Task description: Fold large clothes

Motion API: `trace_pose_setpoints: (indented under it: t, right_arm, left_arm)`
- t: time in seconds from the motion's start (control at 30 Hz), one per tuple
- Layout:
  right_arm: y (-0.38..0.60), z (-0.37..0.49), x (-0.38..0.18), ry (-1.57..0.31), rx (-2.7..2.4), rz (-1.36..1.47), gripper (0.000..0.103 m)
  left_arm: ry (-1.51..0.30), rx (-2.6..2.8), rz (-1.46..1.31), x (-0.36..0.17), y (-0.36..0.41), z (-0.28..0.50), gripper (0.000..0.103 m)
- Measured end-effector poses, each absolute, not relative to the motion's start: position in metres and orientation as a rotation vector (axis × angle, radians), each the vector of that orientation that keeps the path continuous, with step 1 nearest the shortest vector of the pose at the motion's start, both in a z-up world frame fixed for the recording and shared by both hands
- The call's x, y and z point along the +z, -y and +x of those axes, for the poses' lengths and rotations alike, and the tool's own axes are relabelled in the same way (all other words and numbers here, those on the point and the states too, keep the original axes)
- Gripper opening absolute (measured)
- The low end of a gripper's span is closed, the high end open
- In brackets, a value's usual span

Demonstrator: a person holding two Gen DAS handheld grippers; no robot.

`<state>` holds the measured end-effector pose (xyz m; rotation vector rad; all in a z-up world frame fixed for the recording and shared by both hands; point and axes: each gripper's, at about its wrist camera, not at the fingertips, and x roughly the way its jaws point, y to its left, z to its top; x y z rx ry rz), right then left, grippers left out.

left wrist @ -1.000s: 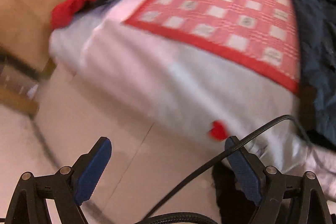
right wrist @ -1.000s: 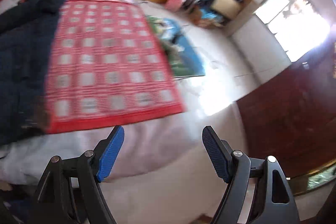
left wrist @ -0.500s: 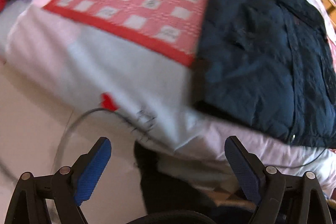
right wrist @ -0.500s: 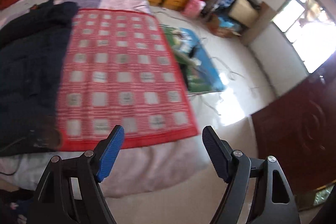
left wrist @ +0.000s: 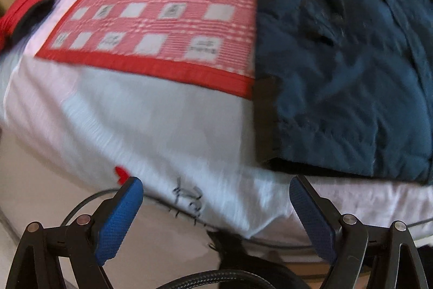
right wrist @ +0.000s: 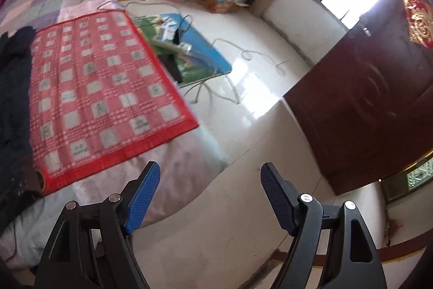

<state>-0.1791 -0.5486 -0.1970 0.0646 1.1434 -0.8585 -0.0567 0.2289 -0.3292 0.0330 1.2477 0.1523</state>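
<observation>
Evidently nothing was yet in hand; the left tongs (left wrist: pixel 213 197) stood wide open and empty, low at the foot of the bed (left wrist: pixel 151 121), aimed toward the near hem of the dark navy jacket (left wrist: pixel 343 67); the jacket lay spread flat over the red checked mat (left wrist: pixel 173 10), presumably laid out so that its edges could be reached for folding; the right tongs (right wrist: pixel 208 188) were likewise wide open and held nothing, hanging over the pale floor (right wrist: pixel 251 121) off the bed's corner, well apart from the jacket, probably waiting to take the hem's other end; a red garment (left wrist: pixel 32 4) lay bunched at the bed's far left edge.
</observation>
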Motion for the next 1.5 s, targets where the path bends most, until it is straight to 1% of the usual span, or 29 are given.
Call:
trace_pose_setpoints:
  t: [0.17, 0.33, 0.43, 0.63, 0.77, 0.97, 1.07, 1.13, 1.2, 1.3, 1.43, 1.5]
  right_arm:
    - [0.513, -0.146, -0.232, -1.18, -0.685, 0.092, 0.08]
    - [0.487, -0.113, -0.256, -1.162, -0.588, 0.136, 0.08]
    - [0.475, -0.101, -0.262, -1.153, -0.555, 0.146, 0.08]
    - [0.464, -0.092, -0.265, -1.142, -0.525, 0.164, 0.08]
    - [0.455, -0.085, -0.272, -1.148, -0.507, 0.155, 0.08]
    - [0.434, -0.064, -0.292, -1.145, -0.433, 0.138, 0.08]
    - [0.416, -0.053, -0.31, -1.164, -0.367, 0.082, 0.08]
    - [0.406, -0.049, -0.323, -1.18, -0.32, 0.049, 0.08]
    - [0.39, -0.047, -0.337, -1.19, -0.266, -0.02, 0.08]
    - [0.381, -0.051, -0.347, -1.179, -0.244, -0.046, 0.08]
    - [0.397, -0.067, -0.343, -1.16, -0.292, -0.016, 0.08]
    - [0.405, -0.078, -0.349, -1.208, -0.315, -0.037, 0.08]
  left_arm:
    - [-1.254, 0.171, 0.058, -0.355, -0.216, -0.041, 0.092]
    - [-1.223, 0.182, 0.107, -0.376, -0.207, -0.032, 0.092]
    - [-1.168, 0.164, 0.171, -0.374, -0.202, -0.034, 0.092]
    - [-1.145, 0.154, 0.211, -0.373, -0.205, -0.043, 0.092]
    - [-1.069, 0.144, 0.176, -0.364, -0.197, -0.021, 0.092]
    - [-0.962, 0.21, 0.225, -0.359, -0.183, 0.009, 0.094]
    - [-1.031, 0.304, 0.258, -0.38, -0.201, 0.011, 0.094]
    - [-1.081, 0.333, 0.181, -0.386, -0.219, 0.008, 0.094]
    - [-1.072, 0.337, 0.18, -0.381, -0.218, 0.007, 0.094]
    - [-1.054, 0.331, 0.189, -0.373, -0.209, 0.012, 0.094]
    - [-1.057, 0.322, 0.162, -0.37, -0.208, 0.021, 0.094]
    - [-1.068, 0.319, 0.173, -0.374, -0.206, 0.024, 0.094]
